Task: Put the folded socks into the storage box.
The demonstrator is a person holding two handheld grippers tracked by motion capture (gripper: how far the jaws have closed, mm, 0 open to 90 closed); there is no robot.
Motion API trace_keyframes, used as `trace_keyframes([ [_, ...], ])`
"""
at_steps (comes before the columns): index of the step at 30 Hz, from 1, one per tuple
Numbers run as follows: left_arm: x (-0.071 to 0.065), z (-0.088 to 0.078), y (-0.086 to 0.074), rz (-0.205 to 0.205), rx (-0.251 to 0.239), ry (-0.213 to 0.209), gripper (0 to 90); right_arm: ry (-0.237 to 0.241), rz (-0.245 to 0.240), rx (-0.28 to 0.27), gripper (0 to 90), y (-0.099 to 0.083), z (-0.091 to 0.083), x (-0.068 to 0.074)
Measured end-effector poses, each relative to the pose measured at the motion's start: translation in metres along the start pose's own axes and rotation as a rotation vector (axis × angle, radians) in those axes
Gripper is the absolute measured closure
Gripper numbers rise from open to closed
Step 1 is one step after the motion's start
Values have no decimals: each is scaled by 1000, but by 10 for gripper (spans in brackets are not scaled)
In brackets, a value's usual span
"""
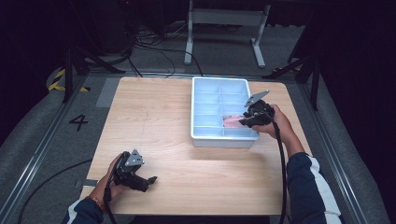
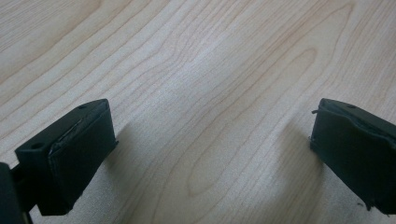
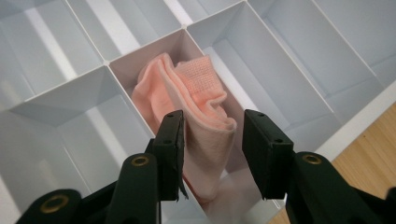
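Two tongs are at work, each in one of the person's hands. The right tongs (image 3: pixel 212 158) stand partly open over the tray (image 1: pixel 198 112), jaws either side of a folded pink sock (image 3: pixel 196 102); one jaw seems to brush the cloth, the other stands clear, so nothing is gripped. The sock sits bunched in a near right compartment, probably tucked there to stay folded. The left tongs (image 2: pixel 210 154) rest wide open and empty low over the bare worktop (image 1: pixel 154 116) at its near left, likely parked out of the way.
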State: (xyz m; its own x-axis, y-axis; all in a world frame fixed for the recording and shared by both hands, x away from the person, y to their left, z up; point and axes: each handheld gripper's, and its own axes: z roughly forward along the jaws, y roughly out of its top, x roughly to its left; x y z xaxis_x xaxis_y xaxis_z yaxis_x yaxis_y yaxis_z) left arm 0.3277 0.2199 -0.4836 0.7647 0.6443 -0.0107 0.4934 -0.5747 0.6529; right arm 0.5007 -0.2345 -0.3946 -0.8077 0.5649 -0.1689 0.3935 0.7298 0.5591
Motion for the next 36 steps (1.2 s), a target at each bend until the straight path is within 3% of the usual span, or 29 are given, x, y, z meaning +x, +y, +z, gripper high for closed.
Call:
trace_keyframes([
  [24, 0, 0, 0, -1, 0, 1, 2, -27, 28, -104, 494, -9, -44, 4],
  [36, 0, 0, 0, -5, -1, 1, 2, -53, 16, -103, 472, -20, -53, 12],
])
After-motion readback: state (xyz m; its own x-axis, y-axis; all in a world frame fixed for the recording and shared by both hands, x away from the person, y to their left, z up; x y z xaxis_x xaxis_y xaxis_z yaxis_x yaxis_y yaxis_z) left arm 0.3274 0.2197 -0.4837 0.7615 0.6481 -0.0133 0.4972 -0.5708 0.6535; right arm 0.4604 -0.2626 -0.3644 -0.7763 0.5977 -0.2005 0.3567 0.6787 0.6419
